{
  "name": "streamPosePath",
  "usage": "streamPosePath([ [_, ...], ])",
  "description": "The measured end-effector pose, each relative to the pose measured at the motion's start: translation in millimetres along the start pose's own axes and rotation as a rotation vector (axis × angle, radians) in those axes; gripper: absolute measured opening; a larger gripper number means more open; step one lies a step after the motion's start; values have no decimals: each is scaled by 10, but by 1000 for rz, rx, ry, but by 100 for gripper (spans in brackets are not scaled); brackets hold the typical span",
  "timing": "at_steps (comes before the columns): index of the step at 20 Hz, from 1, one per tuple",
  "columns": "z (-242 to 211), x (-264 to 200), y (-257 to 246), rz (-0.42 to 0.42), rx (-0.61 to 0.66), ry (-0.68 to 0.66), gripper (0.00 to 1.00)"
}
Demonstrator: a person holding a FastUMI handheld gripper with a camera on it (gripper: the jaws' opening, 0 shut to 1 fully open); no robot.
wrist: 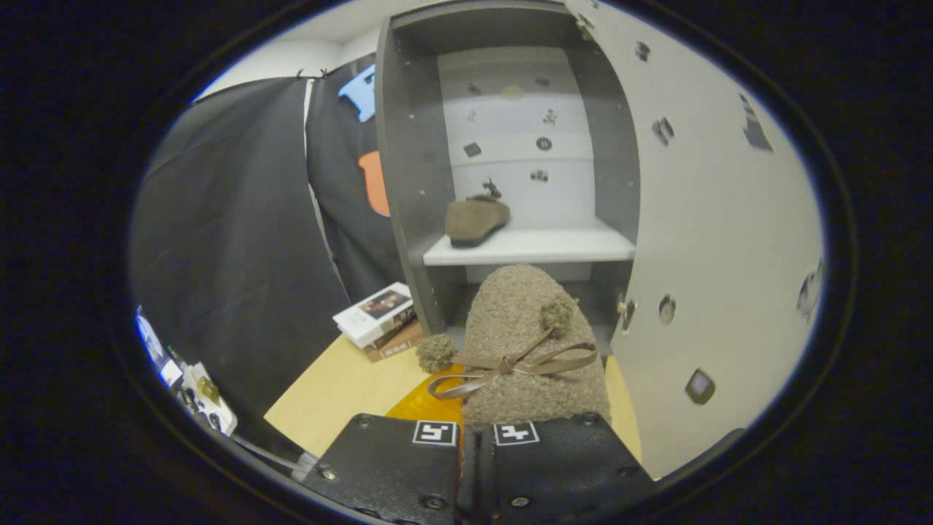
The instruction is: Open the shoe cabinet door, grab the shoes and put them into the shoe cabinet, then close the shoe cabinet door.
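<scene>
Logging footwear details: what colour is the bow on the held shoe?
Brown, on the shoe in the claw; gripper view.

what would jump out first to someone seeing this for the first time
The fuzzy shoe with a ribbon bow, held up just ahead of the gripper, whose fingers are nearly together on its heel end. Beyond it stands the shoe cabinet, its door swung open, with a matching shoe already on the white shelf.

I see my gripper (477, 445) with a shoe (528, 350) between its fingers, toe toward the cabinet (408, 168) just ahead. A second shoe (476, 220) sits on the shelf (539, 246) inside. The door (714, 219) stands open right; books (379, 319) lie left on the table (335, 386).
</scene>
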State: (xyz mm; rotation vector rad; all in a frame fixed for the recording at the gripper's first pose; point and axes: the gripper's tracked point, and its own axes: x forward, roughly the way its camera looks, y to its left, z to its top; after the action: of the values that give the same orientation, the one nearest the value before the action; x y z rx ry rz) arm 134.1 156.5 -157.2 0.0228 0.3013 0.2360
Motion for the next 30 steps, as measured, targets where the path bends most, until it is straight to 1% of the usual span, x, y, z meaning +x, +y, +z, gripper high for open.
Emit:
streamPosePath([
  [3, 460, 6, 98, -3, -1, -67, 6],
  [8, 1183, 316, 137, -33, -15, -158, 6],
  [13, 1805, 779, -11, -81, -30, -215, 6],
  [15, 1984, 970, -67, -96, -34, -223, 6],
  [17, 2134, 1289, -146, -113, -36, -232, 6],
  [20, 2242, 1761, -273, -130, -33, -215, 6],
  [23, 2242, 2266, -470, -149, -6, -171, 6],
  [27, 2057, 2832, -712, -158, 39, -92, 6],
  [30, 1896, 3139, -852, -171, 65, -38, 6],
])
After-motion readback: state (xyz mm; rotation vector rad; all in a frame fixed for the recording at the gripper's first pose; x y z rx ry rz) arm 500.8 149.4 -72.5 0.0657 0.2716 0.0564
